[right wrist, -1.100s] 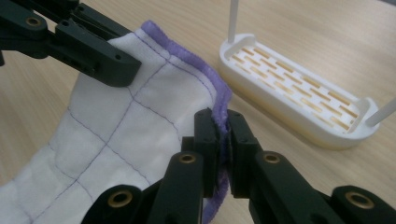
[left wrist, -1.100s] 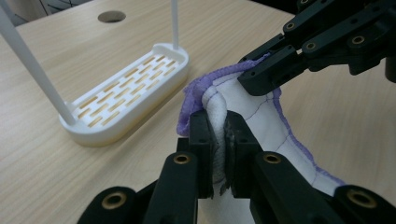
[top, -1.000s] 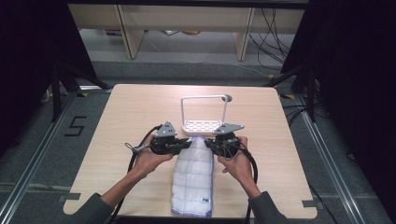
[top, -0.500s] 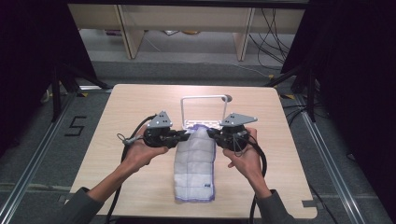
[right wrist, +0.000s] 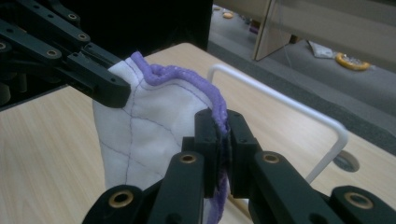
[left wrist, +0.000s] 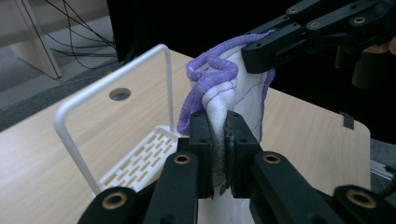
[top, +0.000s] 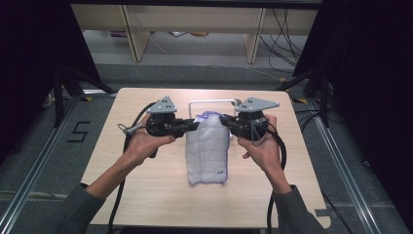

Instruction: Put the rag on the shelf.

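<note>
A white quilted cloth (top: 208, 148) with a purple hem hangs above the middle of the wooden table (top: 146, 195). My left gripper (top: 194, 124) is shut on its top left corner, my right gripper (top: 225, 120) on its top right corner. In the left gripper view the jaws (left wrist: 219, 140) pinch white fabric (left wrist: 247, 102) under the bunched purple hem (left wrist: 210, 77), with the other gripper (left wrist: 280, 42) clamped farther along. In the right gripper view the jaws (right wrist: 223, 140) clamp the purple hem (right wrist: 187, 77) and the cloth (right wrist: 144, 130) spreads left toward the other gripper (right wrist: 98, 81).
A white wire rack (top: 214, 103) with a slotted base stands on the table just behind the cloth; it shows as (left wrist: 116, 140) and its hoop as (right wrist: 289, 105). Shelving legs and cables lie on the floor beyond the table's far edge.
Both grippers have risen with the cloth, which lay flat on the table a second ago. It now hangs down between them, its lower end off the tabletop.
</note>
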Demonstrator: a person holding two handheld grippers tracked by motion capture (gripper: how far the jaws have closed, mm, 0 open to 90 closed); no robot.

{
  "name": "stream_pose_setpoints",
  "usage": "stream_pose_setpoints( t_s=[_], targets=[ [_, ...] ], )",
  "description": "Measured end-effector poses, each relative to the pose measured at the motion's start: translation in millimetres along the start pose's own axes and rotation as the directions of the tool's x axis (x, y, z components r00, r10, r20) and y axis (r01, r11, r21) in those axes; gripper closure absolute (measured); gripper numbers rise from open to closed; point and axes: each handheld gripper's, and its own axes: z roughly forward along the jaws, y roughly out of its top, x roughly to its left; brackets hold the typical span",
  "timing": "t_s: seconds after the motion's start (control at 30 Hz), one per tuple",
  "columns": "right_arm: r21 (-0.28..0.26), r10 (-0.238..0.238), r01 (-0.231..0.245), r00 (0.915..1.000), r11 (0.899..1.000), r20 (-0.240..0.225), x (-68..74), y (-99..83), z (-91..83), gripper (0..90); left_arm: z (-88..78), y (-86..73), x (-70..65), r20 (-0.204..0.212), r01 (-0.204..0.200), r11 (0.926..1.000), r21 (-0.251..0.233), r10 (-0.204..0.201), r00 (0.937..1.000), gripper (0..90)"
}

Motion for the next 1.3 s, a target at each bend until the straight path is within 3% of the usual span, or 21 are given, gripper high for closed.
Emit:
stream_pose_setpoints(
  t_s=[0.17,0.2,0.37,0.43,0.8,1.17,1.3],
  targets=[
    [-0.034,-0.029,0.029,0.9995,0.999,0.013,-8.9,18.4,-6.2,85.6,-3.2,18.8,4.6,-0.026,-0.016,0.9997,-0.017,0.016,0.9995,82.9],
    [-0.032,-0.006,0.006,0.9999,0.999,0.013,-9.0,20.5,-6.5,85.6,-2.8,21.9,6.7,-0.031,-0.014,0.9997,-0.017,0.013,0.9994,83.0],
    [-0.038,0.009,-0.008,0.9996,0.999,0.025,-20.0,34.8,-3.3,85.5,1.0,36.4,16.6,-0.048,0.004,0.9998,-0.020,-0.005,0.9988,83.0],
    [-0.039,-0.003,0.005,0.9990,0.999,0.044,-24.5,39.2,-1.7,85.6,3.2,42.4,19.6,-0.059,0.002,0.9998,-0.019,-0.003,0.9982,83.0],
    [-0.053,0.021,-0.017,0.9965,0.998,0.081,-44.8,64.5,4.7,85.5,15.0,65.3,33.1,-0.099,-0.003,0.9992,-0.040,-0.001,0.9951,83.0],
    [-0.072,0.061,-0.053,0.9925,0.996,0.106,-59.9,89.8,13.2,85.5,24.9,88.8,55.9,-0.173,0.014,0.9978,-0.065,-0.025,0.9846,83.0],
    [-0.075,0.068,-0.060,0.9905,0.995,0.119,-66.8,99.5,20.9,85.6,26.9,94.5,66.0,-0.183,0.043,0.9951,-0.089,-0.059,0.9814,83.0]
  ],
)
